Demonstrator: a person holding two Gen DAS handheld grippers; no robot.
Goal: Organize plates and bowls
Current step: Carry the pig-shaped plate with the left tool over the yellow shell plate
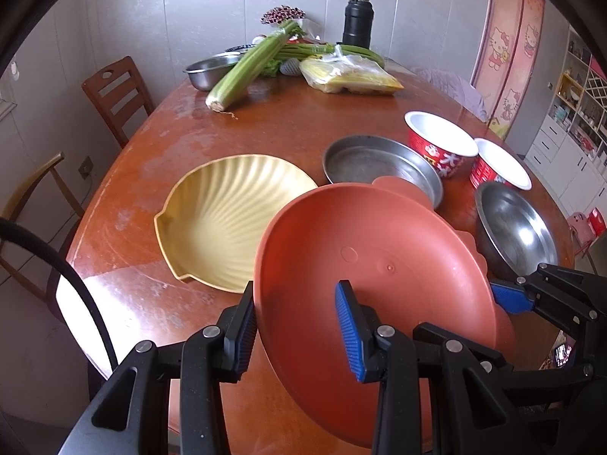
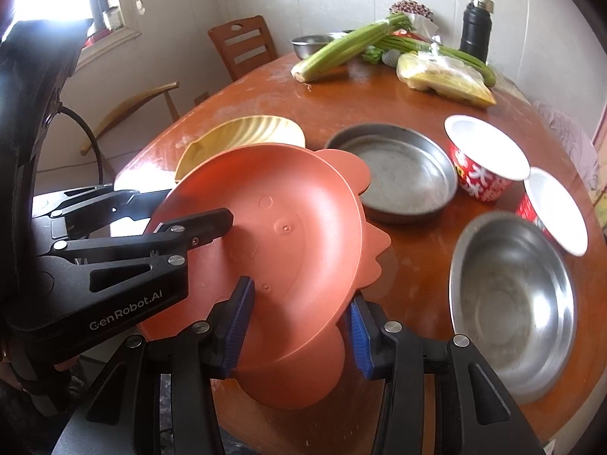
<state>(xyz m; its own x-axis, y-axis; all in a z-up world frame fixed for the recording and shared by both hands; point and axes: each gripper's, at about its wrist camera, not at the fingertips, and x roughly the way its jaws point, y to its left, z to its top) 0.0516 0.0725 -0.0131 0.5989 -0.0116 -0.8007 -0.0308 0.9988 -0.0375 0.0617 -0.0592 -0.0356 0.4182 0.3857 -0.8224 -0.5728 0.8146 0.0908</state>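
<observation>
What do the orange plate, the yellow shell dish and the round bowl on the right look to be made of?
Orange plate: probably moulded plastic, matte; small round mould marks show on its surface.
Yellow shell dish: likely plastic or melamine, with a soft sheen on even, moulded ribs; ceramic cannot be ruled out.
Round bowl: metal, apparently stainless steel, with grey mirror-like reflections.

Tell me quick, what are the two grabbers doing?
Left gripper: closed on the orange plate, gripping its rim.
Right gripper: closed on the same orange plate, gripping the opposite rim.
</observation>
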